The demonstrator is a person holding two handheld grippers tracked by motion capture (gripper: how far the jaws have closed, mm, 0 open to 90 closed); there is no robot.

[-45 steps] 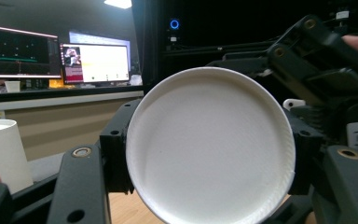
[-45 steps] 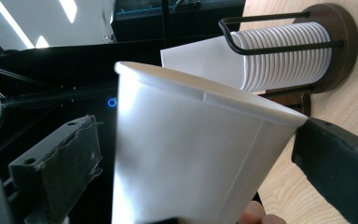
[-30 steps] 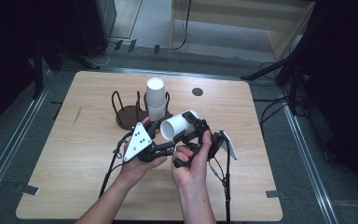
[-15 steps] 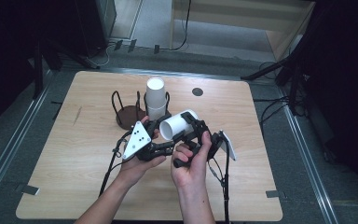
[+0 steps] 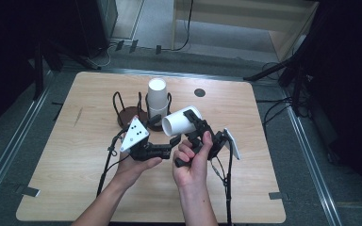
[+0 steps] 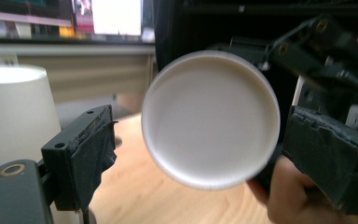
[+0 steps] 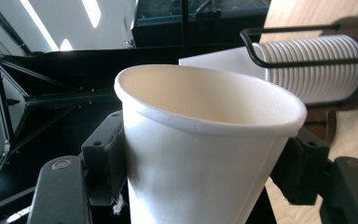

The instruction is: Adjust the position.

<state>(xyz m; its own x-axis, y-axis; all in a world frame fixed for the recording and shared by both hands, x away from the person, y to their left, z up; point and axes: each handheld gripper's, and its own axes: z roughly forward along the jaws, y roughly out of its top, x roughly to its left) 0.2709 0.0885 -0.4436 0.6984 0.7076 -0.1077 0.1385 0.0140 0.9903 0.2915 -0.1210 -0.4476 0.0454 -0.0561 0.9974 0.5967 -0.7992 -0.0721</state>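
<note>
1. A white paper cup (image 5: 183, 121) is held on its side above the middle of the wooden desk (image 5: 66, 160), its mouth facing toward seven o'clock in the high view.
2. The right gripper (image 5: 202, 134) sits at about four o'clock from the cup's mouth. Its jaws have just been closing, and they now pinch the cup's wall from both sides; in the right gripper view the cup (image 7: 205, 154) stands between the two black jaws with both pads against its sides.
3. The right hand (image 5: 193, 162) wraps around that gripper's handle, fingers curled over the top.
4. The left gripper (image 5: 162, 148) lies at about seven o'clock from the cup, pointing toward three o'clock. Its jaws have just been opening and now stand spread; in the left gripper view the cup's round bottom (image 6: 210, 126) is framed between them with clear gaps on each side, the pads off it.
5. The left hand (image 5: 134, 167) cradles that gripper from below, with the grey three-cornered plate (image 5: 134, 133) showing above it.
6. At twelve o'clock from the held cup, a stack of white cups (image 5: 156, 96) stands upside down in a black wire holder (image 5: 122, 110) with a dark round base, well apart from both hands. In the right gripper view the stack's many rims (image 7: 307, 70) show behind a wire loop.
7. A small dark disc (image 5: 199, 92) is set in the desk near its far edge, at about one o'clock from the held cup.
</note>
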